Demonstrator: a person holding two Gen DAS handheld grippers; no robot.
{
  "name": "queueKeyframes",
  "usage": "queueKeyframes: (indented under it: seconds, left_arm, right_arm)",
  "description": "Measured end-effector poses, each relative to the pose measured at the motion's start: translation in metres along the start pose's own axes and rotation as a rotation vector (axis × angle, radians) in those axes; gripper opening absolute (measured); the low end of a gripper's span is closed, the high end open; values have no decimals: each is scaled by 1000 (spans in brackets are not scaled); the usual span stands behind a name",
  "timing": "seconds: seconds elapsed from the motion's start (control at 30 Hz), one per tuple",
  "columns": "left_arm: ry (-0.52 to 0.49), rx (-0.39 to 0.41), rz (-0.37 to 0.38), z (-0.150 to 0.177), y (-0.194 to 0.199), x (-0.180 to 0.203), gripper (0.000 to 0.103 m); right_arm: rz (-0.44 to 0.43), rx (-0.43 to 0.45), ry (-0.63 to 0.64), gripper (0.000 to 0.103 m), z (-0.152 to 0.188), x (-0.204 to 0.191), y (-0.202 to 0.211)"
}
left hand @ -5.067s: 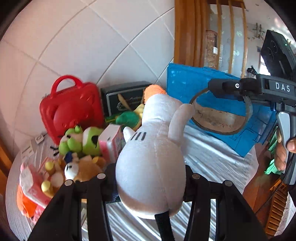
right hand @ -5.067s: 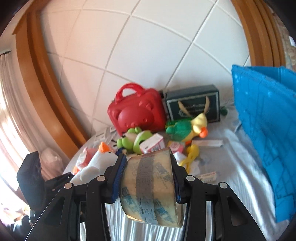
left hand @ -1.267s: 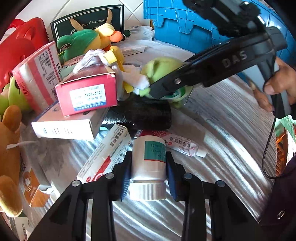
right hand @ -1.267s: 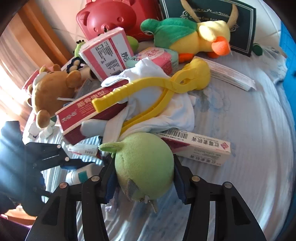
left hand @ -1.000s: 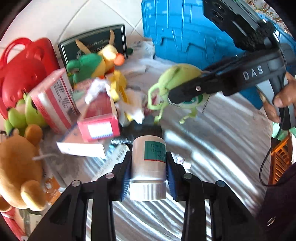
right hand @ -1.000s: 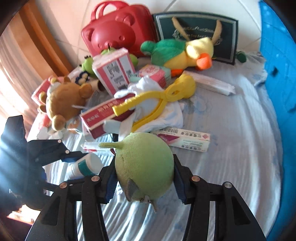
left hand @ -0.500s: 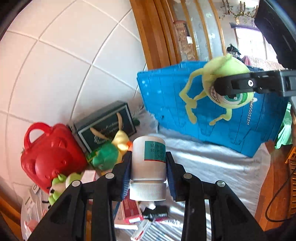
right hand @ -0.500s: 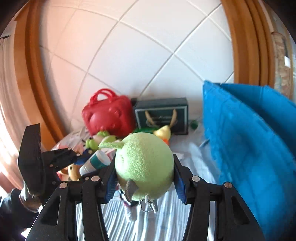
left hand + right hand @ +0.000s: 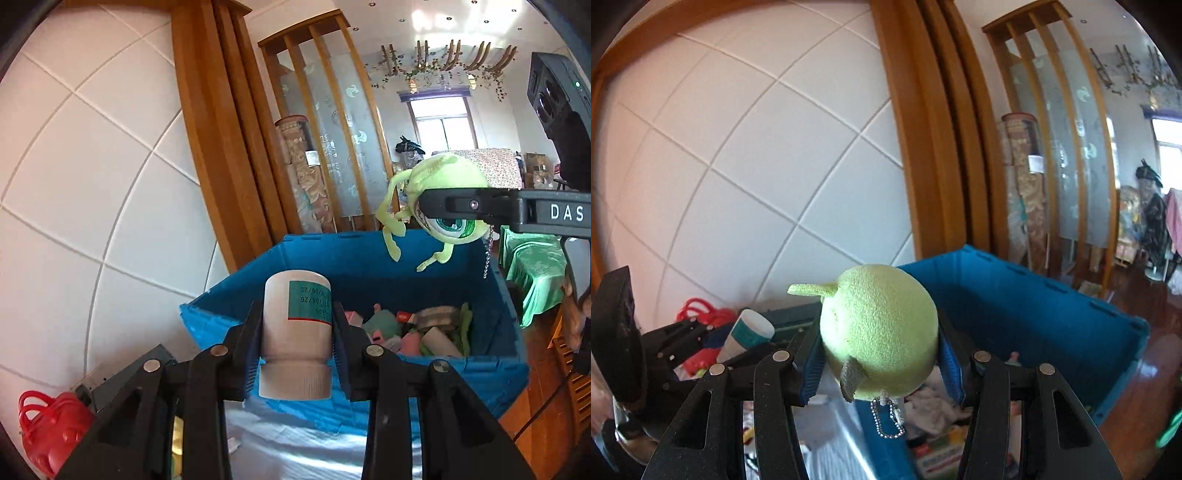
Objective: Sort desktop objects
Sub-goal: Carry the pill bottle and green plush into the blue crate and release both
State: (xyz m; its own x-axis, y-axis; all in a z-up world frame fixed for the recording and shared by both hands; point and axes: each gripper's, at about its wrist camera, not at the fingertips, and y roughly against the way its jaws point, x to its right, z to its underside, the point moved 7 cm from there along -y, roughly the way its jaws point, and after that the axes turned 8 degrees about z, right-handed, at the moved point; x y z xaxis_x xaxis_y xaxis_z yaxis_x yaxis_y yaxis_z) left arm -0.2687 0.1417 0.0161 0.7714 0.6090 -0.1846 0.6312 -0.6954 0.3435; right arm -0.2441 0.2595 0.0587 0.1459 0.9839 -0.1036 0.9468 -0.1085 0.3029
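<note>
Here the left gripper (image 9: 295, 334) clamps a white plastic bottle with a teal label (image 9: 297, 332) at lower centre. The right gripper (image 9: 881, 356) holds a round green one-eyed plush toy (image 9: 879, 328) above the blue plastic crate (image 9: 369, 258).

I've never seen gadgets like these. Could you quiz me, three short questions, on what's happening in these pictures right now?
1. True or false: the left gripper holds a red case.
2. What is clamped in the right gripper? A) roll of tape B) green one-eyed plush toy C) yellow tongs
3. Fill in: both items are carried near a ___ crate that already has things inside.

Key:
1. False: it grips a white bottle.
2. B, the green one-eyed plush toy.
3. Blue: the blue crate.
</note>
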Motion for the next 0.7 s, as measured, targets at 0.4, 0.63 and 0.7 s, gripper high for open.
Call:
queueKeyframes:
  seconds: [0.4,0.63,0.7]
  left_arm:
    - [14,-64,-133,-67,-81,35,86]
    - [93,7,-345,-66,-64,14,99]
    - [116,-9,-354,-63,-69,9,99]
  right_arm:
    - [179,-66,10,92,-29,103,-62]
    - [242,-77,-11,101,-25,120,-65]
    - [225,-74,-32,102,-23,121,-64]
